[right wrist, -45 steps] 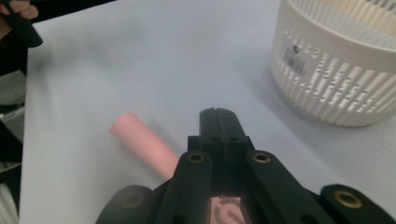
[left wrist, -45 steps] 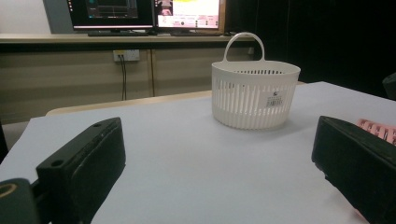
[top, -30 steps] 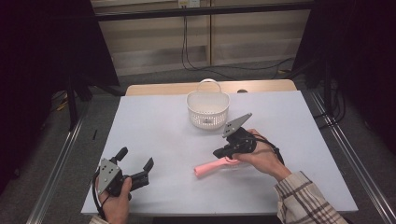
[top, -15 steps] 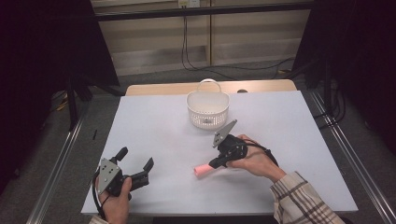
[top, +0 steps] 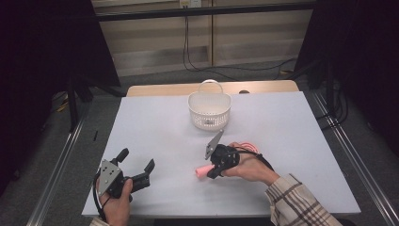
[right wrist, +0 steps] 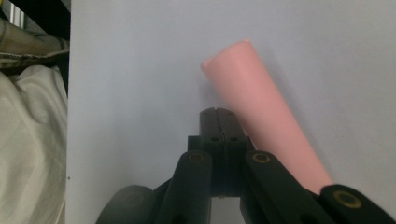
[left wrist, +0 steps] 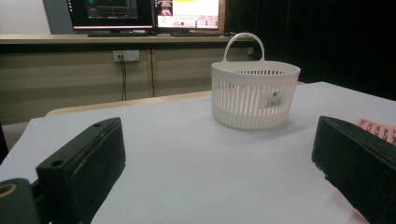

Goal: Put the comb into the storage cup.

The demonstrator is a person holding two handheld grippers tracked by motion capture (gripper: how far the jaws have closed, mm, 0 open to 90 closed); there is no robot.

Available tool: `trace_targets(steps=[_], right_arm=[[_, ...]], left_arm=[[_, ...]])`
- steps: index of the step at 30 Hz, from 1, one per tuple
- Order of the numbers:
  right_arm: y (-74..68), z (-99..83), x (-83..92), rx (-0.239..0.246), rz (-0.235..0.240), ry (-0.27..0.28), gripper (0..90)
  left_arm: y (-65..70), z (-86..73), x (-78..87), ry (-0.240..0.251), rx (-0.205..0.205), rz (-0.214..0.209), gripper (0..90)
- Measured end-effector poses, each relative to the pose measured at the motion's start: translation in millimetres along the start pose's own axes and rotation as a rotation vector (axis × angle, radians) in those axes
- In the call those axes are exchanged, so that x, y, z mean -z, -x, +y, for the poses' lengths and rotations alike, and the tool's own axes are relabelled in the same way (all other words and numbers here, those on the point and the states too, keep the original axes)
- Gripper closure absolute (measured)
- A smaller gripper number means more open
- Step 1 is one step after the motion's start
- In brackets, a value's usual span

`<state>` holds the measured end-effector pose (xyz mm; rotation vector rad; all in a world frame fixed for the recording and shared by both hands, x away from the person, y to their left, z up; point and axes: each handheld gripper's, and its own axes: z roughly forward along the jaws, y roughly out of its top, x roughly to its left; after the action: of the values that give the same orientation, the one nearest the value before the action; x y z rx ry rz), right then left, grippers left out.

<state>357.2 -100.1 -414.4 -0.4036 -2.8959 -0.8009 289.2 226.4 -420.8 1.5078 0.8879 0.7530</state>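
Note:
A pink cylinder (top: 203, 172) lies on the white table (top: 155, 122), and its smooth round end (right wrist: 252, 102) points away from me in the right gripper view. My right gripper (top: 211, 172) is down at the table with its jaws shut tight against each other (right wrist: 217, 113). Nothing is between them, and the cylinder runs along their right side. My left gripper (top: 136, 161) rests near the table's front left, open and empty (left wrist: 210, 154). A white slatted basket (top: 209, 110) with a handle stands at the back middle (left wrist: 254, 93).
A ribbed pink piece (left wrist: 379, 130) shows past the right jaw in the left gripper view, and some pink (top: 247, 143) shows behind the right hand. Monitors and a cabinet stand beyond the far edge. A plaid sleeve (top: 291, 202) comes in at the front right.
The right hand has moved left and down toward the front, covering more of the pink cylinder. The cylinder's free end has barely shifted. The left gripper has stayed put.

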Motion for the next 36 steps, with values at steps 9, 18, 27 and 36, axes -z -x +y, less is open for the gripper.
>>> trace_targets(steps=[9, 18, 27, 36], right_arm=[[0.5, 4.4, -9.6, 0.014, 0.021, -0.029, 90.0], [4.0, 9.0, -13.8, 0.003, 0.016, -0.035, 90.0], [7.0, 14.6, -16.9, -0.016, 0.006, -0.048, 90.0], [13.7, 18.0, -18.8, -0.053, -0.01, -0.031, 90.0]], left_arm=[[0.0, 0.2, -0.1, 0.002, 0.002, 0.001, 2.9], [0.0, 0.2, -0.2, 0.001, 0.001, -0.002, 2.9], [-0.3, 0.2, -0.2, 0.004, 0.002, 0.001, 2.8], [0.3, 0.3, -0.3, 0.005, 0.004, 0.0, 2.9]])
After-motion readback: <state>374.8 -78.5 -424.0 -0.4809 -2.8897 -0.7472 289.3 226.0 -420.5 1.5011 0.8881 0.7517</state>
